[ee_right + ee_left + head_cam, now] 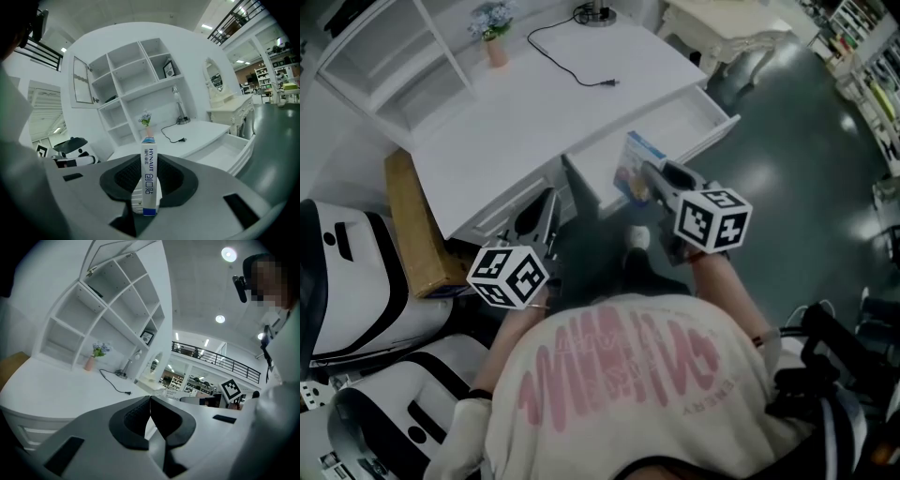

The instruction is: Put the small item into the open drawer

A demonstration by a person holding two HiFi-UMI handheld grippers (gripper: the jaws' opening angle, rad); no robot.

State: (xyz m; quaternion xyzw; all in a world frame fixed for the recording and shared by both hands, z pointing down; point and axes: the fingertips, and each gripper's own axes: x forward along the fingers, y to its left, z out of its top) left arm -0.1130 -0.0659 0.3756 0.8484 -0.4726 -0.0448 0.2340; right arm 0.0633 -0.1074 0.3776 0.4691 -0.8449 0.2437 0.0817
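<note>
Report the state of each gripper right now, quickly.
Left gripper: closed, nothing between its jaws.
Right gripper: closed on a small box, held upright between the pads.

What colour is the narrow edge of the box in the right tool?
The box edge is white with blue lettering; clearest in the right gripper view.
</note>
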